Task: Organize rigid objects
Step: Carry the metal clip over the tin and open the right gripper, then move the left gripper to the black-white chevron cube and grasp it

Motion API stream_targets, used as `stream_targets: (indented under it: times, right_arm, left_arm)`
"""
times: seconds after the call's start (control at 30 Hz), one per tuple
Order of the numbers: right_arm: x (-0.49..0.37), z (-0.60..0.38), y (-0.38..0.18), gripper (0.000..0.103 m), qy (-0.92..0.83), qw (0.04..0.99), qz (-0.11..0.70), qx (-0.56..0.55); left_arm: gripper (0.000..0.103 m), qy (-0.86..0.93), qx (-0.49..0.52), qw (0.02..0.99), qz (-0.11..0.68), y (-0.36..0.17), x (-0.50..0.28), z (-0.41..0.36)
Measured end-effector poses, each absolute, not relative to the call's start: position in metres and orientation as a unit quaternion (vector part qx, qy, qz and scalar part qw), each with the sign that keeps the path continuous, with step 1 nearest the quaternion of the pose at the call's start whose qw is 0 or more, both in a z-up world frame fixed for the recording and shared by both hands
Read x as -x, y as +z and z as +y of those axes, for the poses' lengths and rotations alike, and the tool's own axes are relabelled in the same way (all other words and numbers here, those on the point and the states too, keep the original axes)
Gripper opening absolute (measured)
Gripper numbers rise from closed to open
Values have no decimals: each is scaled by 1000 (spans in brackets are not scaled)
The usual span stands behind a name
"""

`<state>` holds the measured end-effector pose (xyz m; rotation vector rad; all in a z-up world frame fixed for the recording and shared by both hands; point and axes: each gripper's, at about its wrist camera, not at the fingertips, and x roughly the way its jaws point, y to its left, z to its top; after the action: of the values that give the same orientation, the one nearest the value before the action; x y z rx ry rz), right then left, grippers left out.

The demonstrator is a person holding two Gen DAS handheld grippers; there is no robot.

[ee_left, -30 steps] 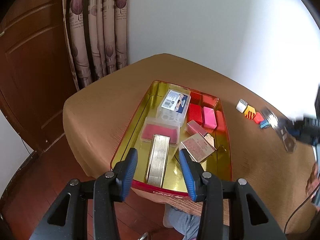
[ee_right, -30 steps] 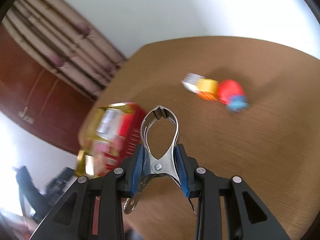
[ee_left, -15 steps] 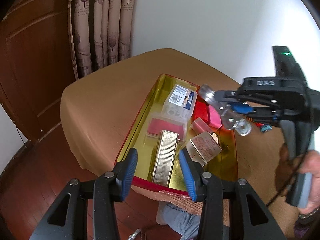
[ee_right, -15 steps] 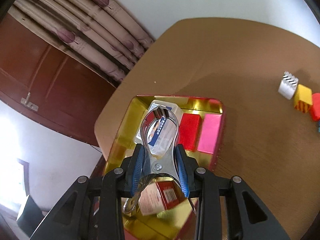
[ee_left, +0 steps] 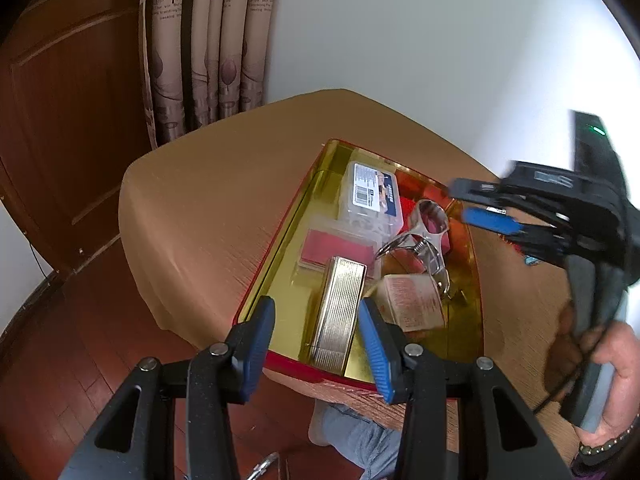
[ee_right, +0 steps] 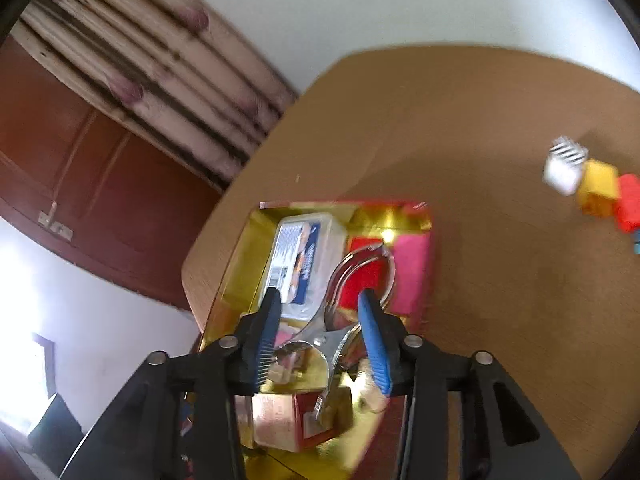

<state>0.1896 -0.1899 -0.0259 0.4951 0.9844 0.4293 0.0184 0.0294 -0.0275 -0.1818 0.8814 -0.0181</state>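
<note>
Tan tablecloth [ee_left: 224, 200] w/ 1 gold tray [ee_left: 280, 276], 1 steel clamp [ee_left: 424, 240] loose betw opening right tool [ee_right: 320, 320]; left tool [ee_left: 318, 336] part-open, empty.

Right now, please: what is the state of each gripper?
Left gripper: open, holding nothing, above the near end of the gold tray.
Right gripper: jaws opening; the metal clamp is between them, released over the tray.

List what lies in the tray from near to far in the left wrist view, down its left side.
Gold ribbed box → red card case → clear plastic box with a blue label, all in the gold tray.
</note>
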Motion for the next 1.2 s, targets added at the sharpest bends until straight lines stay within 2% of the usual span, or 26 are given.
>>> stream_targets:
  times: [0.03, 0.1, 0.17, 0.37, 0.5, 0.57, 0.6, 0.7, 0.83, 0.93, 1.2]
  right_arm:
    - [-181, -204, -24, 50, 193, 839, 450, -237]
    - [-162, -237, -25, 56, 154, 859, 427, -236]
    - [-136, -278, -36, 57, 94, 881, 409, -218]
    - [-82, -381, -80, 59, -91, 895, 424, -104]
    - [-57, -429, -98, 76, -167, 889, 424, -43]
    - [-48, -445, -104, 78, -189, 887, 420, -21]
    - [-45, -453, -106, 78, -189, 887, 421, -27]
    - [-36, -473, -104, 88, -167, 895, 405, -83]
    - [-33, -471, -102, 90, -142, 903, 395, -88]
    - [-25, -473, -98, 95, -123, 911, 383, -93]
    - [-7, -466, -87, 98, -74, 923, 361, -110]
  left_arm:
    - [44, -7, 84, 901, 425, -27, -18, 28]
    - [44, -8, 80, 903, 421, -25, -15, 25]
    - [44, -11, 72, 906, 418, -24, -13, 20]
    - [44, -29, 37, 911, 410, -19, -7, -1]
    - [44, -69, 24, 905, 419, -16, -6, -26]
    - [44, -84, 19, 900, 427, -15, -8, -42]
    - [44, -92, 18, 898, 431, -15, -9, -52]
    - [44, -119, 32, 884, 450, -10, -24, -84]
    - [44, -150, 68, 870, 466, 5, -58, -133]
    - [47, -148, 64, 869, 469, 15, -90, -172]
    - [49, -110, 135, 835, 522, -7, -191, -226]
